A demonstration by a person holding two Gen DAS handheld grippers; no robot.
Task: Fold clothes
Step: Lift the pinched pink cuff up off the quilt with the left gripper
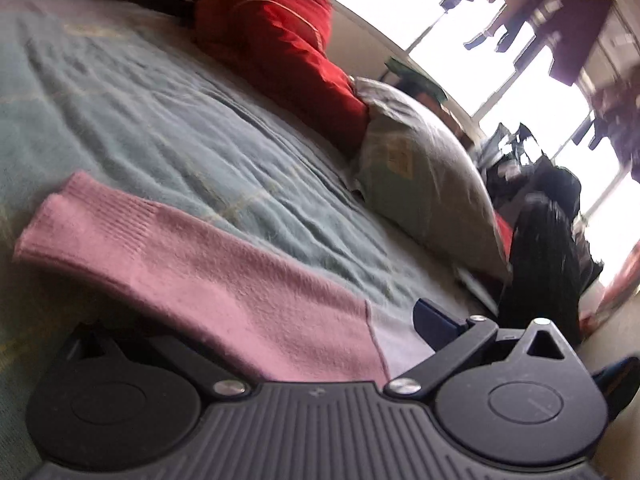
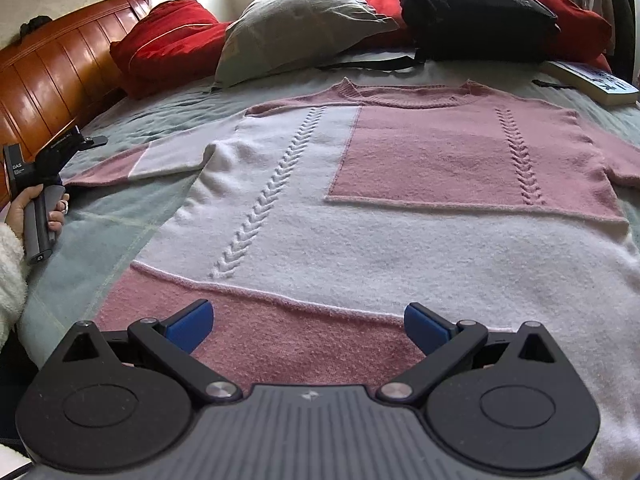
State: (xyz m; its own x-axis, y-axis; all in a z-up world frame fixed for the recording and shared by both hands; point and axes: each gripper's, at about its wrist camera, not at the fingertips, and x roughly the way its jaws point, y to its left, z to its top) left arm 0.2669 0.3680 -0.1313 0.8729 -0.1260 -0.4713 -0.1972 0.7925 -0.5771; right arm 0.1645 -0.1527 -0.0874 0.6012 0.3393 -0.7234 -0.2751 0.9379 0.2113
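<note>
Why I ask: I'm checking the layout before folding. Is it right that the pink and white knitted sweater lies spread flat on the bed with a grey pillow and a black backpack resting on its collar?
Not quite. The right wrist view shows the pink and white knitted sweater spread flat, but the grey pillow and black backpack sit beyond its collar, apart from it.

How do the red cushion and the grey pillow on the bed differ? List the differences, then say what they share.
1. Colour: the red cushion is bright red with a pale piping line; the grey pillow is plain grey.
2. Place: the red cushion lies next to the wooden headboard; the grey pillow sits further from it, beside the black backpack.

Shared: both are soft and rest on the bed beyond the sweater.
</note>
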